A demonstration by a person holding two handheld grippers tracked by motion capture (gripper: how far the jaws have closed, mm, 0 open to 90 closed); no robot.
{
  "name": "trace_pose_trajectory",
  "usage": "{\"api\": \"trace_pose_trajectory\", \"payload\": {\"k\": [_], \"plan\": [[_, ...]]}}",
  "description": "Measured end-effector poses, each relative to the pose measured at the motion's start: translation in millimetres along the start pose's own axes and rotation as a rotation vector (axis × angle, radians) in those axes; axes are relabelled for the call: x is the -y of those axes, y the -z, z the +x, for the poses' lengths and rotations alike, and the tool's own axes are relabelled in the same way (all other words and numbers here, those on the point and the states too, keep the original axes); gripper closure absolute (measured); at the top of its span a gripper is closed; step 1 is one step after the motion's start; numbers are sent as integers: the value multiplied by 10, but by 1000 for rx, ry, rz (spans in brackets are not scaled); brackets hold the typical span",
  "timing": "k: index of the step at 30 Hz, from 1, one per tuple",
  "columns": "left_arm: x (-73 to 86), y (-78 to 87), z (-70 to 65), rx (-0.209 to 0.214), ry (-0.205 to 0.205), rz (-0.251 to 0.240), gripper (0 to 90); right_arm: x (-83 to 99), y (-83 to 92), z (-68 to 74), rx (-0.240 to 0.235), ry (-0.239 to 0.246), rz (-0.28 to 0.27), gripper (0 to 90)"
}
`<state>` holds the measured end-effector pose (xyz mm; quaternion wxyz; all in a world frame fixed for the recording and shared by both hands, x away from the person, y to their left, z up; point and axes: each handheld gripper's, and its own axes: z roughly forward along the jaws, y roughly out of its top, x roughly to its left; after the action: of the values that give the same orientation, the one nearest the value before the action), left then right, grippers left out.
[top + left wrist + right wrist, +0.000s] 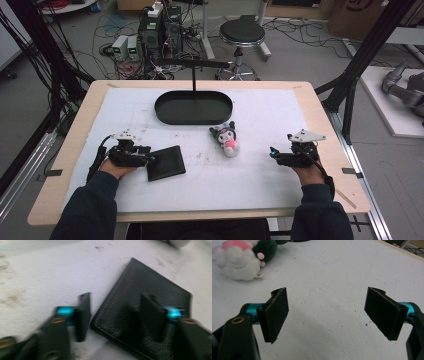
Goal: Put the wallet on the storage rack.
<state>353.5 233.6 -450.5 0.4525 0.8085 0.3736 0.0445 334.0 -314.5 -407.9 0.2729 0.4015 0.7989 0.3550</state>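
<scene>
In the left gripper view, motion blur smears the left gripper (117,317) and softens the black stitched leather wallet (140,305); one jaw hides part of the wallet's face, and its near corner runs off the bottom edge. In the right gripper view, the white, pink and black plush toy (239,261) is cut off by the top-left corner. From the high view, the toy's small tag is too small to read.
</scene>
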Motion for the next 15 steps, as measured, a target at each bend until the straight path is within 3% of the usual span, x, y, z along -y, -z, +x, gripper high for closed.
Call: {"api": "trace_pose_trajectory", "payload": {"k": [2, 3, 5, 8, 11, 12, 15], "plan": [[-4, 37, 17, 13, -1, -3, 629, -1, -1, 1, -1, -2, 2, 199], [1, 52, 31, 26, 13, -10, 748, 0, -2, -4, 2, -3, 3, 199], [13, 72, 57, 55, 35, -16, 799, 3, 0, -11, 3, -7, 1, 200], [8, 116, 86, 111, 108, -64, 868, 6, 0, -17, 4, -9, 2, 201], [-13, 153, 73, 121, 121, -106, 874, 8, 3, -18, 3, -8, 4, 201], [-24, 168, 54, 122, 125, -124, 875, 8, 4, -19, 4, -10, 2, 201], [-82, 272, 2, 71, 108, -204, 876, 8, 6, -23, 3, -14, 3, 201]]}}
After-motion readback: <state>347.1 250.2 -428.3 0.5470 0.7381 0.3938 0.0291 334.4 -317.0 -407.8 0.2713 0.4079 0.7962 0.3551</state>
